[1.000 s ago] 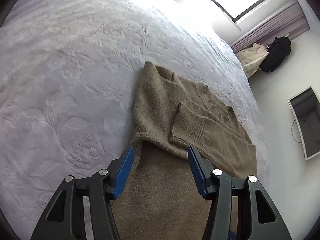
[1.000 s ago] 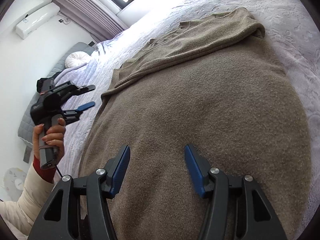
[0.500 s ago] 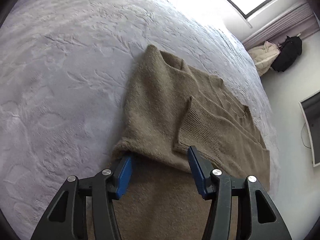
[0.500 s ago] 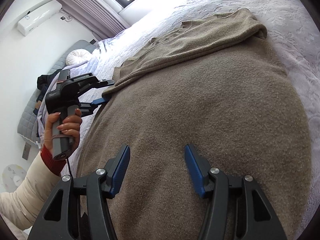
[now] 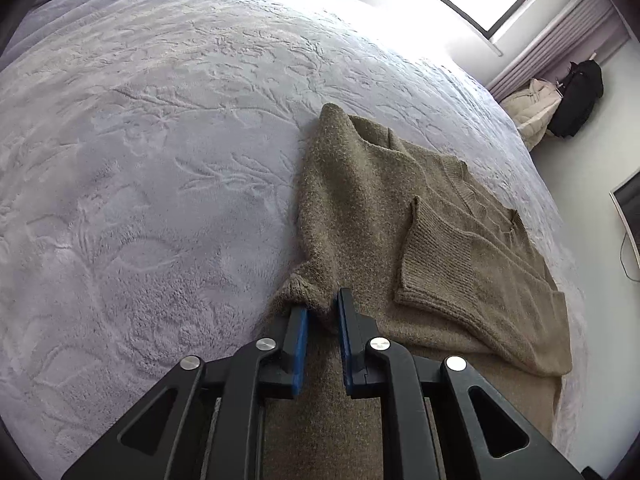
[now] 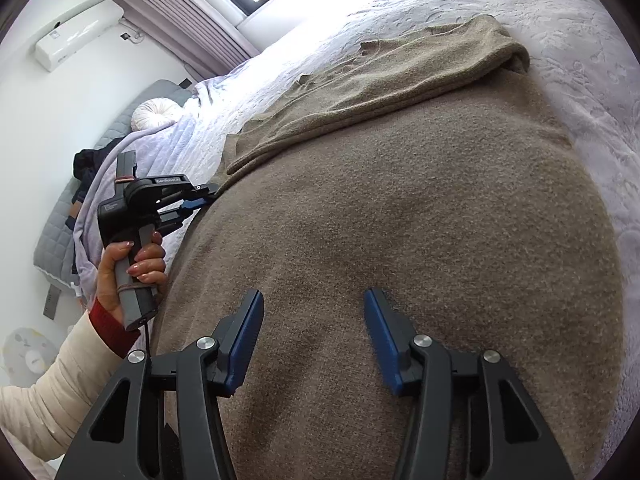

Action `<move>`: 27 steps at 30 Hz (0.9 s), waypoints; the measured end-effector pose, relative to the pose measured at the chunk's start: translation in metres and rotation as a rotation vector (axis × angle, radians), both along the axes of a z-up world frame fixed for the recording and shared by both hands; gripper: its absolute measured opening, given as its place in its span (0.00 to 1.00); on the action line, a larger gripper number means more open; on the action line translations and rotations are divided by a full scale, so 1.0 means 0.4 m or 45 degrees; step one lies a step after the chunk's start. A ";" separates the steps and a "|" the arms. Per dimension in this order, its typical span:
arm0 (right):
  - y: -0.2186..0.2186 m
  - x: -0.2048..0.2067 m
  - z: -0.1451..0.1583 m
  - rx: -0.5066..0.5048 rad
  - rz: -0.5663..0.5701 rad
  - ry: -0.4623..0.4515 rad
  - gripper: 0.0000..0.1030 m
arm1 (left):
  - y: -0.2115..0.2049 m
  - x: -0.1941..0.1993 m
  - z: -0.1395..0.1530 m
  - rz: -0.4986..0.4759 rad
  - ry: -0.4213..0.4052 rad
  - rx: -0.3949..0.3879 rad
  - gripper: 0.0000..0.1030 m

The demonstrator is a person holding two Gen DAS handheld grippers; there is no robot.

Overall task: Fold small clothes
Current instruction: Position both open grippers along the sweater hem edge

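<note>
I count one brown sweater [image 5: 356, 200] spread on one bed [image 5: 160, 160], two hand-held grippers, the left hand-held gripper [image 5: 322, 312] and the right hand-held gripper [image 6: 314, 336], plus one round cushion [image 6: 154, 114], one wall air conditioner [image 6: 76, 34], and two bags, one cream bag [image 5: 532, 106] and one black bag [image 5: 580, 96].

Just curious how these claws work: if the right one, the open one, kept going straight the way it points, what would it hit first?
Most likely the brown sweater: the right gripper hangs open just above its flat knit, though depth is hard to judge.
</note>
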State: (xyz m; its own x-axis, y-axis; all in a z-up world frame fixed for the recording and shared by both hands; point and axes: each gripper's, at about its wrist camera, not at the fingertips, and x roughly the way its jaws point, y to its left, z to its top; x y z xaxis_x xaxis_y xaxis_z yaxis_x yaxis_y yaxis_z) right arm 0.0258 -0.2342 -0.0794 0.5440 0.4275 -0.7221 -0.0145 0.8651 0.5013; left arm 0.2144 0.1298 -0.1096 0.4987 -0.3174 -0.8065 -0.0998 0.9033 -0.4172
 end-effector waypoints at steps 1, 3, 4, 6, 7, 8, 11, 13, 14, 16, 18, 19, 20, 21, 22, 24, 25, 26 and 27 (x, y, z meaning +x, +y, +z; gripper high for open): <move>0.000 -0.001 0.000 -0.003 0.001 -0.001 0.54 | -0.003 -0.010 0.013 -0.013 -0.009 0.046 0.16; 0.002 0.002 -0.001 -0.014 0.003 0.000 0.54 | -0.014 -0.037 0.045 -0.035 -0.044 0.171 0.17; 0.003 0.003 -0.001 -0.018 0.003 0.002 0.54 | -0.018 -0.050 0.056 -0.040 -0.056 0.227 0.36; 0.006 0.002 0.000 -0.022 0.001 0.003 0.54 | -0.018 -0.081 0.085 -0.035 -0.101 0.299 0.73; 0.007 0.001 0.000 -0.024 0.000 0.002 0.54 | -0.015 -0.099 0.099 -0.030 -0.134 0.324 0.75; 0.007 0.000 0.002 -0.025 -0.002 0.002 0.54 | -0.014 -0.112 0.109 -0.037 -0.146 0.355 0.75; 0.009 -0.007 0.013 -0.026 -0.011 0.005 0.55 | -0.020 -0.145 0.120 -0.056 -0.119 0.460 0.77; 0.008 -0.015 0.022 -0.030 -0.018 0.008 0.56 | -0.021 -0.170 0.120 -0.070 -0.100 0.491 0.77; 0.006 -0.020 0.028 -0.029 -0.025 0.009 0.56 | -0.020 -0.185 0.122 -0.075 -0.093 0.500 0.77; 0.000 -0.037 0.042 -0.024 -0.042 0.002 0.58 | -0.023 -0.215 0.126 -0.087 -0.089 0.514 0.77; -0.007 -0.056 0.057 -0.025 -0.058 -0.007 0.58 | -0.029 -0.246 0.130 -0.104 -0.090 0.539 0.77; -0.011 -0.067 0.065 -0.028 -0.065 -0.013 0.59 | -0.034 -0.262 0.131 -0.117 -0.090 0.558 0.77; -0.016 -0.077 0.072 -0.034 -0.072 -0.019 0.59 | -0.041 -0.276 0.132 -0.127 -0.093 0.576 0.77; -0.020 -0.086 0.078 -0.041 -0.080 -0.022 0.60 | -0.047 -0.291 0.132 -0.138 -0.096 0.593 0.77; -0.026 -0.095 0.084 -0.046 -0.090 -0.025 0.61 | -0.053 -0.305 0.132 -0.150 -0.098 0.604 0.77; -0.036 -0.113 0.090 -0.046 -0.107 -0.026 0.62 | -0.062 -0.334 0.130 -0.173 -0.093 0.603 0.77; -0.041 -0.120 0.092 -0.047 -0.114 -0.026 0.62 | -0.066 -0.347 0.129 -0.183 -0.088 0.597 0.77; -0.046 -0.130 0.093 -0.049 -0.122 -0.024 0.62 | -0.070 -0.360 0.128 -0.192 -0.084 0.597 0.77; -0.049 -0.138 0.092 -0.049 -0.126 -0.020 0.62 | -0.074 -0.369 0.128 -0.196 -0.084 0.602 0.77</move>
